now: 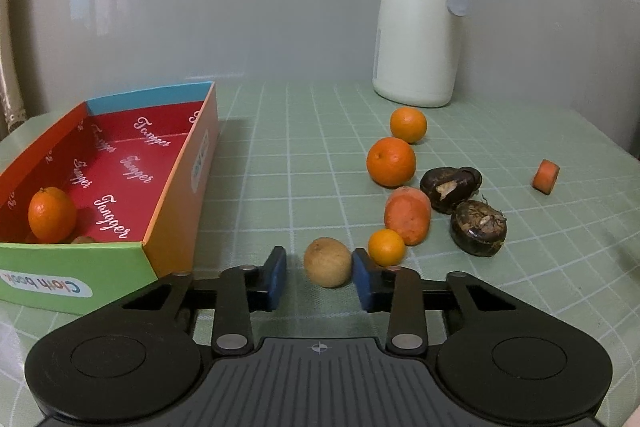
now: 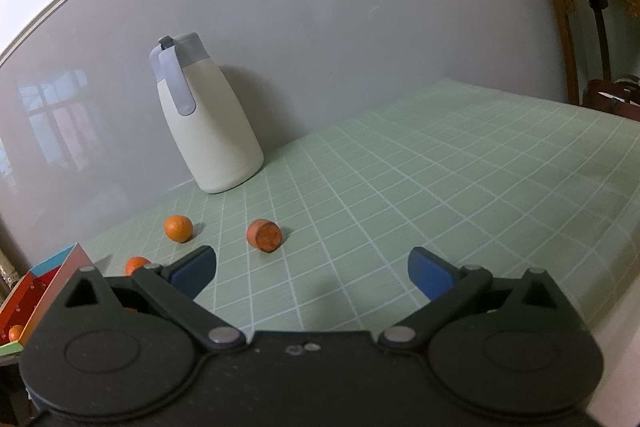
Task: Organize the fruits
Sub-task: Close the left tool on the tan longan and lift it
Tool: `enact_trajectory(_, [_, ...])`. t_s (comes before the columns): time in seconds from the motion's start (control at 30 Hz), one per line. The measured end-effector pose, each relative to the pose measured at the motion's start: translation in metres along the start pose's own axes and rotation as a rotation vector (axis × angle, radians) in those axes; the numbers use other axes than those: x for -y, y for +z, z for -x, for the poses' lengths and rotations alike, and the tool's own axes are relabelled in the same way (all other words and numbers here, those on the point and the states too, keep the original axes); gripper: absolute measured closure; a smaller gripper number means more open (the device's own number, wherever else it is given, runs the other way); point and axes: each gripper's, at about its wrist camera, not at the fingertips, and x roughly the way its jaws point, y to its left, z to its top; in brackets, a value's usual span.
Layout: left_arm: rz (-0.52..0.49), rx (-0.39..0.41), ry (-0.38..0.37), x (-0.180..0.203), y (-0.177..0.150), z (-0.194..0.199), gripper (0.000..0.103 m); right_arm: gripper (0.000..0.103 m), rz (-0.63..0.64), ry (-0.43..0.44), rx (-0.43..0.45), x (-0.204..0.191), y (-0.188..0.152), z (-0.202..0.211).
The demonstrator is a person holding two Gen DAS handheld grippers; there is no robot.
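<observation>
While the left tongs [image 1: 320, 277] are closed partway around the small brown fruit [image 1: 328, 261], one pad [image 1: 362, 277] touching, a gap shows at the other. Light, firm and round, it is best pinched across its middle, or it may roll on the surface [image 1: 480, 287]; the right tongs [image 2: 312, 273] are held wide open, empty.

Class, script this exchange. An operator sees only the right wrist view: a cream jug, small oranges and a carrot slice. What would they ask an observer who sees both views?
Operator: Where is the left gripper?
Observer: The left gripper straddles a round tan-brown fruit on the green checked tablecloth. There is a gap at one blue pad, so it is not gripped yet.
Operator: What else is hidden from me?
Observer: Two dark brown knobbly bulbs lie right beside a thick orange carrot chunk.
</observation>
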Motion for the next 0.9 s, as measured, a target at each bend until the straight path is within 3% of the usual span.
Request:
enact_trajectory(0.1, [0.011, 0.0, -0.004, -0.003, 0.0, 0.001, 0.077, 0.0, -0.002, 0.003, -0.001, -0.001, 0.0, 0.0])
enact_trajectory(0.33, [-0.009, 0.015, 0.006, -0.001, 0.0, 0.005, 0.077, 0.0, -0.006, 0.005, -0.003, -0.001, -0.001, 0.001])
enact_trajectory(0.57, [-0.035, 0.097, 0.02, -0.005, 0.012, 0.027, 0.077, 0.0, -0.008, 0.013, -0.004, -0.004, -0.001, 0.0])
enact_trajectory(0.8, [0.008, 0.142, 0.08, -0.041, 0.027, 0.042, 0.077, 0.0, 0.008, 0.032, -0.008, -0.013, -0.003, -0.002])
enact_trajectory(0.9, [0.018, 0.16, 0.14, -0.054, 0.03, 0.046, 0.077, 0.0, 0.014, 0.039, -0.013, -0.018, -0.004, -0.002])
